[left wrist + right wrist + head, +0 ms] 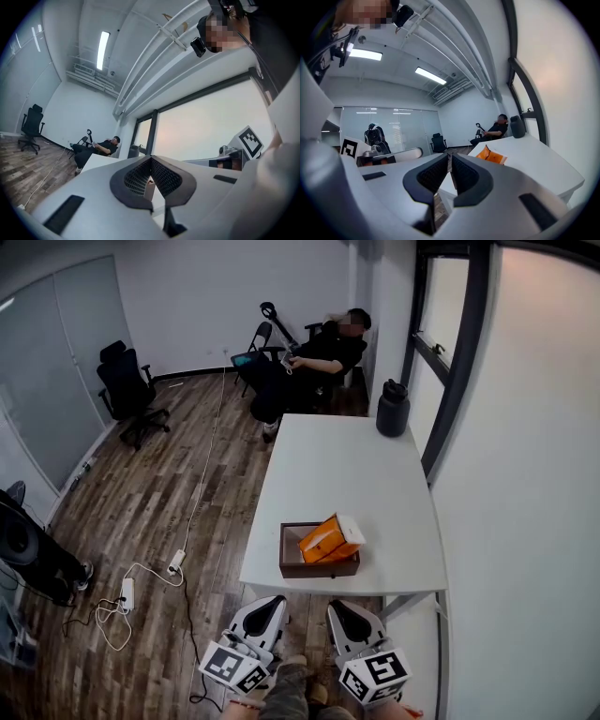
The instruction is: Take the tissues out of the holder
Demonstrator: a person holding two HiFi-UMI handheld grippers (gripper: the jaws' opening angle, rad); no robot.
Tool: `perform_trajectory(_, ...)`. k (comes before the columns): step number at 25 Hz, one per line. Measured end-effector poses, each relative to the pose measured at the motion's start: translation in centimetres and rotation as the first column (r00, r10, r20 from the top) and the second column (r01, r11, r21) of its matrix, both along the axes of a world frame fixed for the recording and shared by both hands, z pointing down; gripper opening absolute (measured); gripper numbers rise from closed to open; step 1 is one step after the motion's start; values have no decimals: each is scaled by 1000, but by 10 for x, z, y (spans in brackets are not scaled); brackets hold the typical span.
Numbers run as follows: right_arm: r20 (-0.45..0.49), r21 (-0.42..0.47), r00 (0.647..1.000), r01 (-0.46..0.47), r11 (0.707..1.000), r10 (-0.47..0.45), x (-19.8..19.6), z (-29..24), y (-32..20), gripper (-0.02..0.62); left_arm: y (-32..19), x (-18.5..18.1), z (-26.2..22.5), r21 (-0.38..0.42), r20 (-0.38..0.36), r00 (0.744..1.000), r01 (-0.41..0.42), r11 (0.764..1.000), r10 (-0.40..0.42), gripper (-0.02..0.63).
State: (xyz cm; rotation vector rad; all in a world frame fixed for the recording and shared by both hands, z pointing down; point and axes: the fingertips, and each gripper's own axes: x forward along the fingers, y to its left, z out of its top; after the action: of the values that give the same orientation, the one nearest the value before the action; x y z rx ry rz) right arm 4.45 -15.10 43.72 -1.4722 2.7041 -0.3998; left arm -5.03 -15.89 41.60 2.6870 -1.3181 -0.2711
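A brown open-topped holder point(319, 565) stands at the near edge of the white table point(375, 484). An orange tissue pack point(330, 539) with a white end lies tilted in it and sticks up above the rim. In the right gripper view the orange pack point(490, 154) shows just past the jaws, to their right. My left gripper point(273, 601) and right gripper point(339, 607) hang side by side in front of the table edge, short of the holder. Both point level toward the table. The left gripper point(151, 161) and the right gripper point(450, 157) are each shut with nothing between the pads.
A dark jug point(393, 409) stands at the table's far right corner. A person point(314, 362) sits reclined beyond the table's far end. An office chair point(127, 390) and a power strip with cables point(127, 594) are on the wooden floor at left. A window wall runs along the right.
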Motion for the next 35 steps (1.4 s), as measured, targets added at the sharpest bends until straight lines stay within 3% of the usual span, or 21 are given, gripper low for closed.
perform_trajectory(10,-66,0,997,-42,999,42,19,3,-50,9,-57,13,6,3,-2,1000,-15,1000,15,5)
perform_trajectory(23,-94,-93,993,-83,992,74,38,28,-127,155,-135,14,28,-44,-14,1000,-8,999,8,5)
perform_trajectory(35,-108,-127,989,-117,985,104,51,48,-163,296,-162,21,45,-54,2,1000,-17,998,18,5)
